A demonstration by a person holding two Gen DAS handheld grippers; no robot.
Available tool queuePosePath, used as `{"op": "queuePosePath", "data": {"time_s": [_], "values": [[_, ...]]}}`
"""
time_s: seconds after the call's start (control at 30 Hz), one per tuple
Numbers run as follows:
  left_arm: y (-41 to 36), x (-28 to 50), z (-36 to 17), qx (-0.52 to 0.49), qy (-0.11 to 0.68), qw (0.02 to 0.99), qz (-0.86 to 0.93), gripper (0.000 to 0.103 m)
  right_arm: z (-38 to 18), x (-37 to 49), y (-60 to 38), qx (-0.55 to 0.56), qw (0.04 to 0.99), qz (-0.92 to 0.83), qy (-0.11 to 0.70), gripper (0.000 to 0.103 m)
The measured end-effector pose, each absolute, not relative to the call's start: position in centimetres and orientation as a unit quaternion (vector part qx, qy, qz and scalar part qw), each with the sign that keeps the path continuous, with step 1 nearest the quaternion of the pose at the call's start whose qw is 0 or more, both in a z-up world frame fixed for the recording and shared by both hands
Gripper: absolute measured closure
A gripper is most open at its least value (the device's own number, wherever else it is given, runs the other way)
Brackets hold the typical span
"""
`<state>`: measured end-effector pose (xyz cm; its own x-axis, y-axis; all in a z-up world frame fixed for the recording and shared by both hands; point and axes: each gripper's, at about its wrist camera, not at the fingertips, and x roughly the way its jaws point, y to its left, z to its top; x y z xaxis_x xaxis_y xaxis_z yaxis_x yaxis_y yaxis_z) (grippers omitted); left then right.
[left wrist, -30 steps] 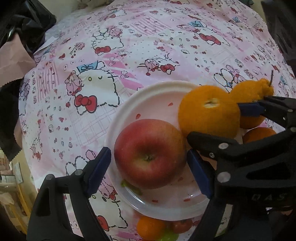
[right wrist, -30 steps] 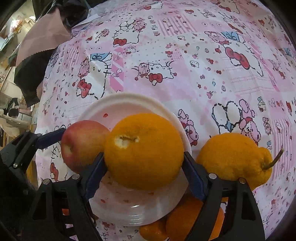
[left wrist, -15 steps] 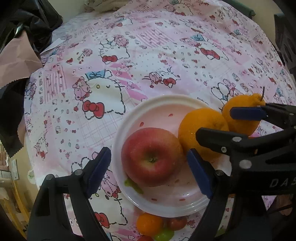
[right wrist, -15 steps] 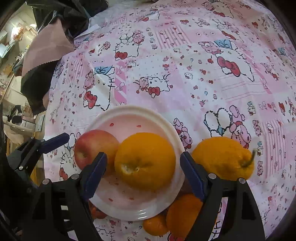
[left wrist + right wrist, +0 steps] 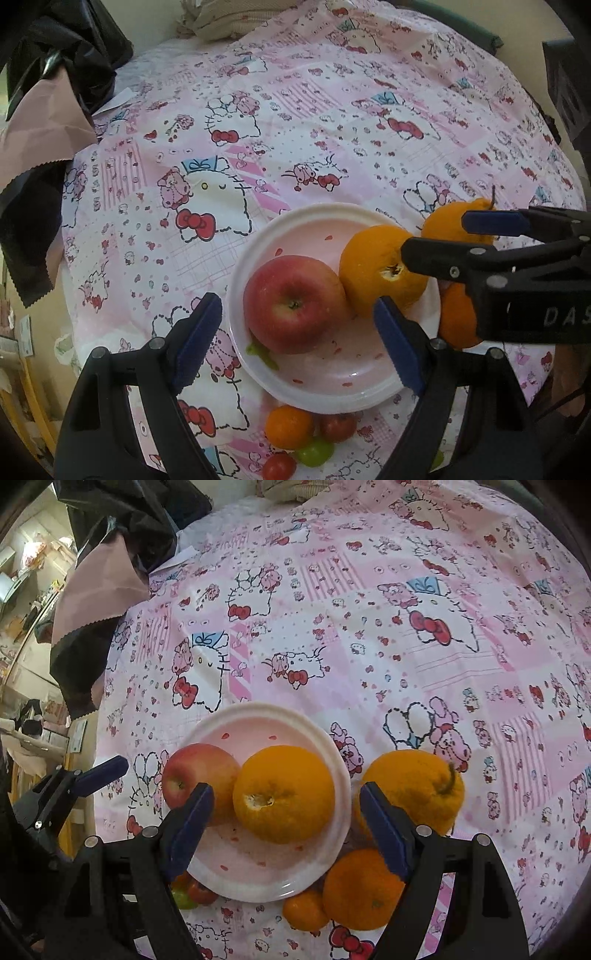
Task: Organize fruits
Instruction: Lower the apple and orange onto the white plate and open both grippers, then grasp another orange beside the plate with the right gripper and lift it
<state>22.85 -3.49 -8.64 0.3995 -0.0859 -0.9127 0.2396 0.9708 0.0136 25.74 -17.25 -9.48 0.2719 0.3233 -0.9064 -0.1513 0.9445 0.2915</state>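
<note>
We read the scene from the left. Our left tongs (image 5: 295,343) are spread, empty, with the apple (image 5: 293,303) lying between the pads' lines, just ahead toward 12 o'clock, on the plate (image 5: 295,229). The apple touches the orange (image 5: 380,273) at its 3 o'clock; both sit on the plate. Our right tongs (image 5: 286,827) are likewise spread and hold nothing; the orange sits dead ahead of them at 12 o'clock, framed by the two pads.

We judge the next pick lies off the plate. The stemmed citrus (image 5: 413,790) rests on the tabletop at 2 o'clock from the right tongs, its stem end pointing to 2 o'clock, so its long axis runs about 8 to 2. A second orange (image 5: 362,890) and a small mandarin (image 5: 304,910) lie at 5 o'clock, under the right pad. The right tongs are nearer all three; the little tomatoes (image 5: 338,426) sit nearer the left.

The only lettering we can read is "DAS" on the right tongs' body, cut off by the frame edge.
</note>
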Motion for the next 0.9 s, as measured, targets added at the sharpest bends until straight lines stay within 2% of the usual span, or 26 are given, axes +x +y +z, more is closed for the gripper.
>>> {"op": "queuePosePath", "data": {"time_s": [0.3,0.9], "values": [[-3.2,20.9,-6.4,0.073,0.511,0.852,-0.085,0.021,-6.7,23.6,-19.2,0.101,0.806,0.139,0.566,0.019],[0.1,14.1,-2.3,-0.024,0.469,0.882,-0.048,0.021,-4.0,17.2,-26.0,0.139,0.818,0.093,0.550,0.019]]}}
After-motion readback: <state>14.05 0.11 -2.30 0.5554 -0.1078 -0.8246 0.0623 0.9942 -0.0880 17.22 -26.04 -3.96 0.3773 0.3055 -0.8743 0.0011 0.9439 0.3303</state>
